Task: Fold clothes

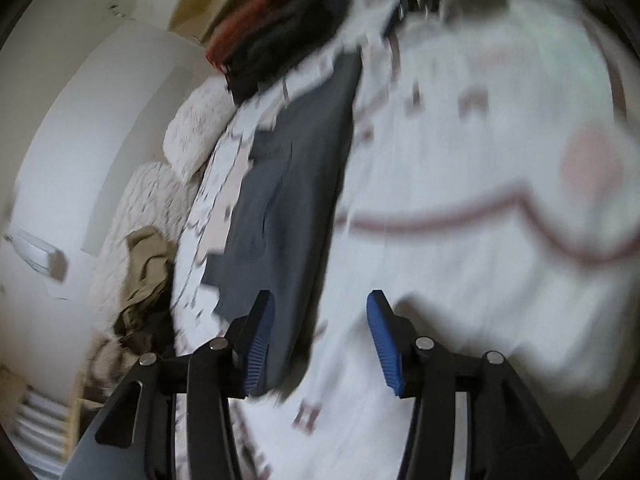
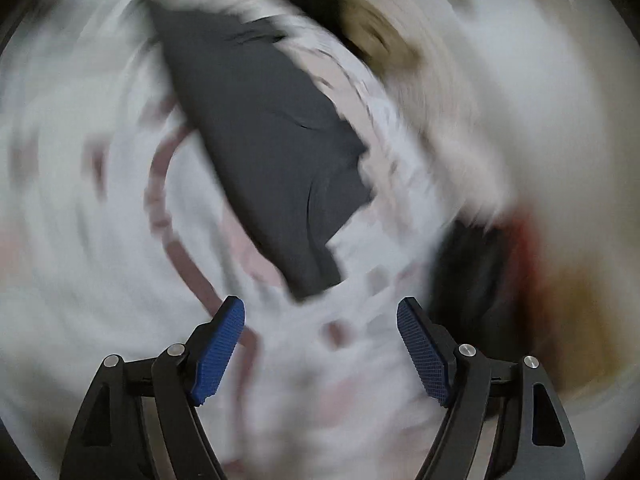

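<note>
A dark grey garment [image 1: 292,184] lies folded in a long flat strip on a white bedspread with pink-brown line drawings [image 1: 460,200]. My left gripper [image 1: 320,304] hovers above the near end of that strip, its blue pads [image 1: 260,352] apart with no cloth pinched between them. In the right wrist view, which is heavily blurred, the same grey garment [image 2: 272,160] runs away from my right gripper [image 2: 320,312]. That gripper is open wide over the bedspread [image 2: 100,240], with nothing between its pads [image 2: 424,356].
A khaki garment [image 1: 144,276] lies crumpled on a fluffy cream blanket [image 1: 160,200] at the left edge of the bed. A red and black pile of clothes [image 1: 276,40] sits at the far end. White walls [image 1: 80,120] stand to the left.
</note>
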{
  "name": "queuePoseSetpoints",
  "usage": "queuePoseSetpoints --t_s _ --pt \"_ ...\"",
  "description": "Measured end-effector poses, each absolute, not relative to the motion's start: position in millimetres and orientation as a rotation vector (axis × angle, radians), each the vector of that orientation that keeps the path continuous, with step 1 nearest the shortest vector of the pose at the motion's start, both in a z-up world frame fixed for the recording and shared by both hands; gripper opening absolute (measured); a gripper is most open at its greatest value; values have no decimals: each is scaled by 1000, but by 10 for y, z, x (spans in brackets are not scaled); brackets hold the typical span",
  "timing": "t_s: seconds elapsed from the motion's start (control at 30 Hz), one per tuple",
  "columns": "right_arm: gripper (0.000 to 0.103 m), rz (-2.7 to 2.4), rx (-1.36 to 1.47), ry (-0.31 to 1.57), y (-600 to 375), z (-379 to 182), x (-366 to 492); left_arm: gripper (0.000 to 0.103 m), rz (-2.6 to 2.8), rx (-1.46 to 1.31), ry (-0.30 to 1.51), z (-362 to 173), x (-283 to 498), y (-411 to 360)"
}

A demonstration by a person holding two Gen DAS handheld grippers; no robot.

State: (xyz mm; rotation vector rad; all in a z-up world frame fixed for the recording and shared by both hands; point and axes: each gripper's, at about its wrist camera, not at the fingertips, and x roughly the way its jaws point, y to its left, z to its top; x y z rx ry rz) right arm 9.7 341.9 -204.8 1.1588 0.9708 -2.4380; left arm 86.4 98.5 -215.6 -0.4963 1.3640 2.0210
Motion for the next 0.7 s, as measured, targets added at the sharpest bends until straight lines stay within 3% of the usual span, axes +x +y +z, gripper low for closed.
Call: queuePoseSetpoints --t_s 0.07,0.1,0.17,0.27,0.4,0.47,0.5,0.57,0.6,0.7 --pt "69 -2463 1318 496 3692 -1968 -92 49 2023 -466 1296 -2056 886 1187" --pt "58 -2456 1381 254 3840 -1990 -172 49 2024 -445 1275 -2024 890 1278" --pt "56 -2395 1472 -205 4116 -2053 -314 51 2025 -412 1253 -1995 876 1491" --pt "47 -2242 1522 -722 4387 -2260 -423 51 2028 -352 1273 -2013 838 1818" --pt "46 -2003 1500 -1274 4566 -2566 -518 51 2037 -268 1311 -2089 771 2140" --pt "44 -1954 1498 -1398 4608 -2665 -582 51 2034 -240 1317 -2121 741 2269" --pt "38 -1945 1497 -1430 4617 -2691 -612 51 2031 -231 1320 -2135 722 2321" --pt "28 -1966 1497 -1421 4596 -2683 -647 51 2025 -218 1321 -2162 672 2430" --pt "17 -1985 1496 -1400 4582 -2650 -664 51 2023 -215 1320 -2175 645 2478" --pt "12 -2013 1466 -1338 4570 -2487 -706 51 2027 -220 1304 -2192 572 2621"
